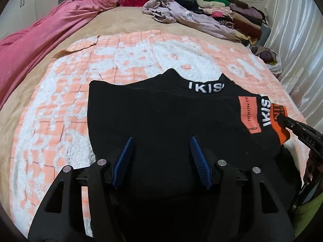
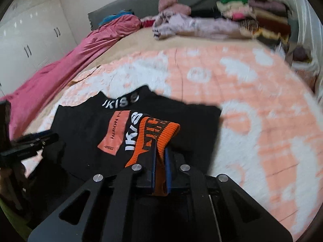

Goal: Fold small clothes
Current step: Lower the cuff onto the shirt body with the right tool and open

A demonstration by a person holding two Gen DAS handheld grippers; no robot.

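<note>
A small black top (image 1: 161,117) with white "IKISS" lettering and an orange patch lies on the orange-and-white blanket (image 1: 70,100). It also shows in the right wrist view (image 2: 84,133). My left gripper (image 1: 161,153) is open and empty, its blue pads just over the top's near part. My right gripper (image 2: 160,153) is shut on the orange knit cuff (image 2: 161,131) of a sleeve, held over the top's front. The right gripper also shows at the right edge of the left wrist view (image 1: 282,119), pinching the cuff (image 1: 279,125).
A pink bedcover (image 1: 40,40) runs along the left of the bed. A lilac garment (image 1: 181,14) and a stack of folded clothes (image 1: 232,10) lie at the far right by the grey headboard. White curtains (image 1: 298,40) hang on the right. White wardrobes (image 2: 30,40) stand on the left.
</note>
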